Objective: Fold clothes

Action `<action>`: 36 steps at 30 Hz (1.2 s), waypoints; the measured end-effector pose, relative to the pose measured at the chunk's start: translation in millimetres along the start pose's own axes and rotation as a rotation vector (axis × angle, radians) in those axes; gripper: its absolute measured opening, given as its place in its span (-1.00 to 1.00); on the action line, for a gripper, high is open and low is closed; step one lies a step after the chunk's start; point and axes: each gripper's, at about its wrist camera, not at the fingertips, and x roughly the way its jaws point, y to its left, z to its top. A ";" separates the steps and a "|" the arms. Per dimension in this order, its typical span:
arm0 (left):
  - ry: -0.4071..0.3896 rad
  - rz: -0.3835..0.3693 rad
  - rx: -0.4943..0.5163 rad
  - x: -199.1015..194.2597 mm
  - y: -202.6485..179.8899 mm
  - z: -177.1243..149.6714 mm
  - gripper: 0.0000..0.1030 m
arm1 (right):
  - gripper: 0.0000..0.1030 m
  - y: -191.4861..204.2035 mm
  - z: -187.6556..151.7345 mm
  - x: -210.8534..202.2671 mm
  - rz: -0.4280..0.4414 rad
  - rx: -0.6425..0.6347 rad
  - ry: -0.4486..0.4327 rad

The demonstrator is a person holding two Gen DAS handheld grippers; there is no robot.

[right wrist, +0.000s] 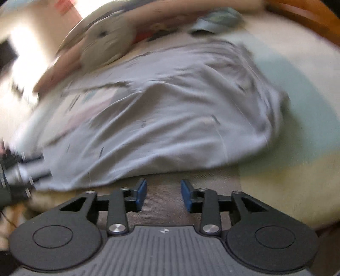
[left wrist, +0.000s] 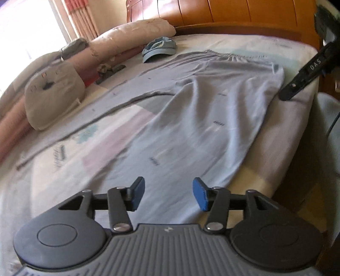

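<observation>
Light grey trousers (left wrist: pixel 191 118) lie spread on the bed, waistband at the far end and one leg laid across the other. My left gripper (left wrist: pixel 169 196) hovers over the near leg end, open, nothing between its blue pads. One black finger (left wrist: pixel 301 78) of the right gripper shows by the trousers' right edge. In the blurred right wrist view the trousers (right wrist: pixel 170 118) fill the middle. My right gripper (right wrist: pixel 163 195) is open over the bedsheet (right wrist: pixel 163 203), just short of the cloth's near edge. The left gripper's body (right wrist: pixel 19 176) is a blur at the left.
Pillows (left wrist: pixel 55 93) and a rolled pink quilt (left wrist: pixel 127 40) line the bed's left side. A blue cap (left wrist: pixel 159 48) lies near the wooden headboard (left wrist: pixel 233 14). The bed edge (left wrist: pixel 301 135) drops off at the right. A bright window (left wrist: pixel 27 27) with curtains is far left.
</observation>
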 end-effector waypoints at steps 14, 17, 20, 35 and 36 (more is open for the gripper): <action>0.040 -0.028 -0.123 12.5 -3.5 -5.2 0.20 | -0.01 -67.2 -10.8 -13.7 0.085 0.535 -0.216; 0.040 -0.031 -0.140 13.3 -2.3 -5.7 0.21 | 0.00 -78.7 -8.6 -21.7 0.051 0.548 -0.261; 0.038 -0.038 -0.166 14.0 0.2 -7.3 0.21 | 0.08 -83.6 -4.7 -18.7 0.067 0.560 -0.268; 0.035 -0.031 -0.155 13.6 -1.8 -7.0 0.21 | 0.09 -56.9 3.3 14.7 0.192 0.413 -0.273; 0.035 -0.028 -0.153 13.2 -2.4 -7.3 0.21 | -0.03 -58.4 6.0 19.6 0.189 0.412 -0.270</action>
